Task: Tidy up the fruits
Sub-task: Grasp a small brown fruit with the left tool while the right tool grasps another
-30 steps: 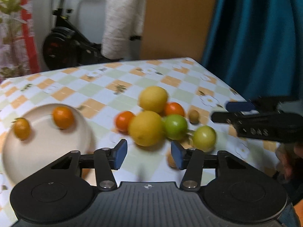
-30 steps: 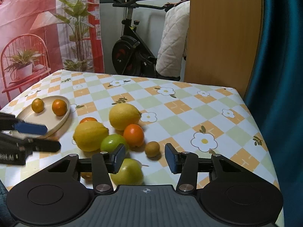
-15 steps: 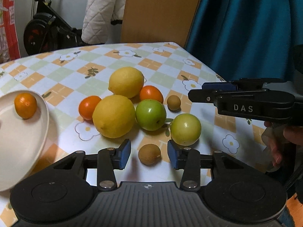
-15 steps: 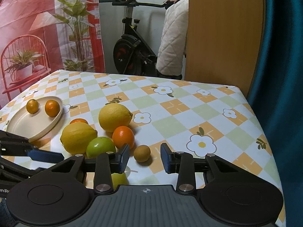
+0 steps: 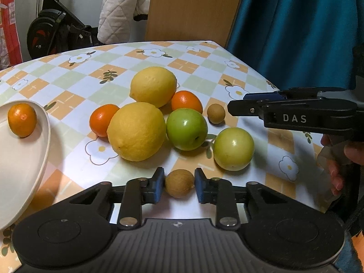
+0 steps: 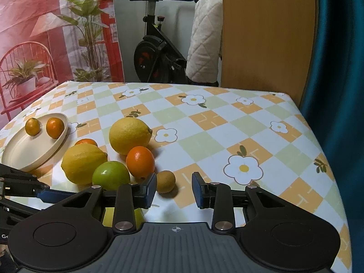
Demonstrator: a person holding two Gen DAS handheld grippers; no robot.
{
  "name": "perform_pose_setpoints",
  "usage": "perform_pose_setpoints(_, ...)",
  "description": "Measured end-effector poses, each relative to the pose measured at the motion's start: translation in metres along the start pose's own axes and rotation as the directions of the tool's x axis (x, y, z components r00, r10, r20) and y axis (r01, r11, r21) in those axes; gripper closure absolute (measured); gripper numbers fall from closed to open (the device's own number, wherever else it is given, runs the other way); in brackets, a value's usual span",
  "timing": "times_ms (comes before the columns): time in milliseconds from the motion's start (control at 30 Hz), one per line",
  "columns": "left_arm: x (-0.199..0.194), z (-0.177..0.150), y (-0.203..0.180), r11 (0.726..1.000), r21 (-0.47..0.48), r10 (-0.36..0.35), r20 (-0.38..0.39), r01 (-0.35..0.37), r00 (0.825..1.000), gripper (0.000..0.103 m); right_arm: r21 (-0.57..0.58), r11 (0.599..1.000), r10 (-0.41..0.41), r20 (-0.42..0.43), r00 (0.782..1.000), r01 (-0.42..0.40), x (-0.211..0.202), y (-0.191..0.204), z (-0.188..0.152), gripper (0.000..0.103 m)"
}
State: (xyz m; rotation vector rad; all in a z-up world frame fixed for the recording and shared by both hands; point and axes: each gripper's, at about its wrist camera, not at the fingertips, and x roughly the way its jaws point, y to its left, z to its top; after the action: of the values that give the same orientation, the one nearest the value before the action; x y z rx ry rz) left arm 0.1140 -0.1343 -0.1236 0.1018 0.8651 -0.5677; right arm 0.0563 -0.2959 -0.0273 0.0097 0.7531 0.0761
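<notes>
The fruits sit in a loose cluster near the middle of the counter [image 6: 227, 122], while a plate [image 6: 25, 157] to the left already carries two small oranges [image 6: 55, 127], so sorting by kind onto the plate seems to be under way.

The left gripper [image 5: 179, 185] is low at the near edge of the cluster, its blue pads on either side of a small brown fruit [image 5: 179, 183]. The jaws are narrowed to about the fruit's width; the left pad looks to touch it, the right pad shows a sliver of gap, so I cannot tell whether the grip has closed firmly. Taking the nearest, loosest piece first makes sense: it lies apart from the big lemons [image 5: 136, 130] and green fruits [image 5: 186, 129], so nothing else gets nudged.

The right gripper [image 6: 174, 190] is released, jaws set wide, holding nothing. A second brown fruit [image 6: 166, 181] sits just beyond its left pad, nearer that side than centred, close to an orange [image 6: 140, 161]. It would likely need to shift left before closing.
</notes>
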Motion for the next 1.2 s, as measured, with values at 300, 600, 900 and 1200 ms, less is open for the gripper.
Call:
perform_pose_setpoints(300, -0.002, -0.001, 0.009, 1.000, -0.030, 0.006, 0.009, -0.006, 1.000, 0.073, 0.034, 0.999, 0.030, -0.034, 0.999, -0.028, 0.026, -0.003, 0.004, 0.072)
perform_pose_setpoints(600, -0.004, -0.002, 0.011, 0.999, -0.044, 0.008, 0.013, -0.007, 1.000, 0.073, 0.055, 0.997, 0.062, -0.048, 0.997, -0.059, 0.038, -0.001, 0.010, 0.073)
perform_pose_setpoints(900, -0.005, -0.002, 0.012, 0.999, -0.045, 0.011, 0.013, -0.011, 1.000, 0.073, 0.063, 0.996, 0.059, -0.061, 0.996, -0.055, 0.043, -0.003, 0.009, 0.075)
perform_pose_setpoints(1200, -0.006, -0.002, 0.012, 0.999, -0.050, 0.016, 0.015, -0.016, 1.000, 0.073, 0.059, 0.996, 0.064, -0.055, 0.996, -0.060, 0.039, -0.002, 0.007, 0.079)
